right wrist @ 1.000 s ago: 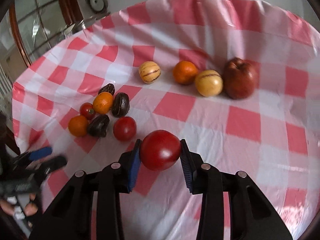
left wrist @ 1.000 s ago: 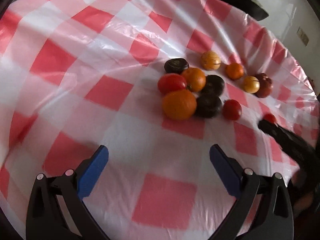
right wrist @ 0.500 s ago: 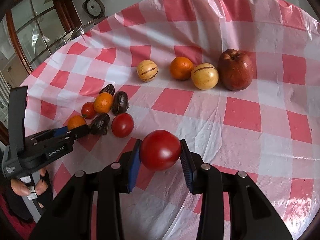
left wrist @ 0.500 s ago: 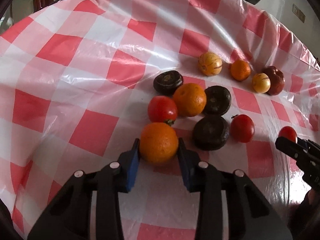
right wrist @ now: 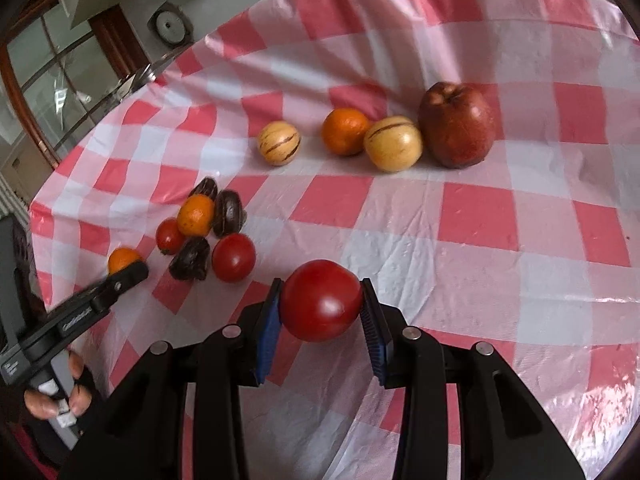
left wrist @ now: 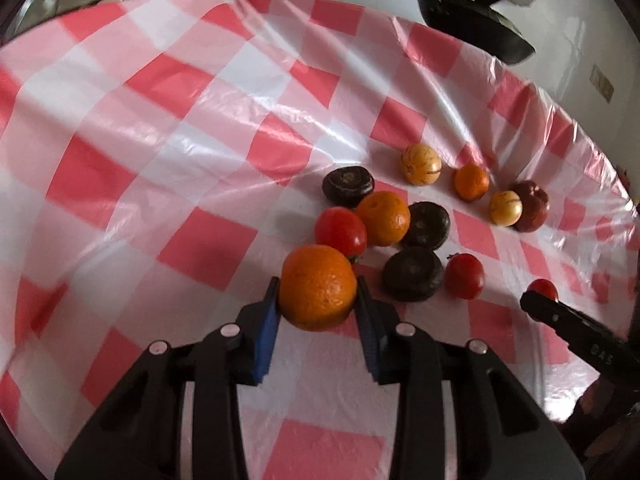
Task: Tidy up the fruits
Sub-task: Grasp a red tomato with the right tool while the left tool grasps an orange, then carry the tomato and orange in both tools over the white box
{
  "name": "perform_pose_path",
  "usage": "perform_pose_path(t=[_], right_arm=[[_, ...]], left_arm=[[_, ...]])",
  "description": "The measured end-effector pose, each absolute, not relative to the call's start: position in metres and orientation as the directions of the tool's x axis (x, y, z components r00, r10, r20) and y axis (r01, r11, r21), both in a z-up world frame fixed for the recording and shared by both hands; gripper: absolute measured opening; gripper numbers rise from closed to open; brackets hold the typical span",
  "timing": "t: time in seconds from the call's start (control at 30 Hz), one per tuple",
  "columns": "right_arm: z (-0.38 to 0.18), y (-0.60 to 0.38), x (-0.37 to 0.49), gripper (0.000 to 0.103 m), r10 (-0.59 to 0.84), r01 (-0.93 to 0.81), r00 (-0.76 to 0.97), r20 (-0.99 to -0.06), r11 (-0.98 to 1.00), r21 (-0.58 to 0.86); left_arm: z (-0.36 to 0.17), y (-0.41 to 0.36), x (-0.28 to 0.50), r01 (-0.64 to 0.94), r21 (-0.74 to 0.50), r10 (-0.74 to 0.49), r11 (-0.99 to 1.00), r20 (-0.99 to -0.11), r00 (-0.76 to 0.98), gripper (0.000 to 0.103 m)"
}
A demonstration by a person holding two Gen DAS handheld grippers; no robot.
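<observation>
Lifting should go slowly: left gripper (left wrist: 317,307) is clamped on an orange (left wrist: 318,287), right gripper (right wrist: 321,311) on a tomato (right wrist: 321,301), both at lower centre.

Daylight was soft and even, entering from the window (right wrist: 48,80) at ten o'clock in the right wrist view. The plastic tablecloth (left wrist: 168,128) carried white glare streaks, strongest toward four o'clock. Shadows beneath the fruit were faint. Fisheye bending and dark vignetting marked all edges; the left wrist view was slightly blurred.
</observation>
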State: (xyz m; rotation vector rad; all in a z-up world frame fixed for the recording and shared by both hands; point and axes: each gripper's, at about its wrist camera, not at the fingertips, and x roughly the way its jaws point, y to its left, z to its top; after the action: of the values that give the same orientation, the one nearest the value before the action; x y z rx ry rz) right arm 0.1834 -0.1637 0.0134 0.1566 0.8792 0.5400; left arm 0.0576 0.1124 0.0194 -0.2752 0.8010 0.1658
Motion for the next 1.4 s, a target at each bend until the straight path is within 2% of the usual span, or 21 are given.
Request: perform_pose_path(t=[0.13, 0.3, 0.87, 1.4], right_arm=[[0.017, -0.175, 0.167, 0.038, 0.53, -0.331, 0.516, -0.673, 0.848, 0.414], [0.026, -0.174, 0.128, 0.038, 0.565, -0.344, 0.508, -0.65, 0.825, 0.448], [0.042, -0.16, 0.014, 0.038, 0.621, -0.481, 0.489, -0.613, 0.778, 0.404], [0.042, -0.098, -0.085, 0.038, 0.669, -0.671, 0.383, -0.637, 0.676, 0.307]], left_arm=[[0.024, 0.1, 0.034, -0.244, -0.187, 0.034, 0.952, -0.725, 0.687, 0.036], [0.03, 0.078, -0.006, -0.22, -0.16, 0.039, 0.962, -0.72, 0.693, 0.036], [0.014, 0.064, -0.1, -0.23, -0.125, 0.053, 0.965, -0.766, 0.641, 0.036], [0.03, 0.107, -0.189, -0.309, -0.105, 0.129, 0.945, -0.749, 0.65, 0.036]])
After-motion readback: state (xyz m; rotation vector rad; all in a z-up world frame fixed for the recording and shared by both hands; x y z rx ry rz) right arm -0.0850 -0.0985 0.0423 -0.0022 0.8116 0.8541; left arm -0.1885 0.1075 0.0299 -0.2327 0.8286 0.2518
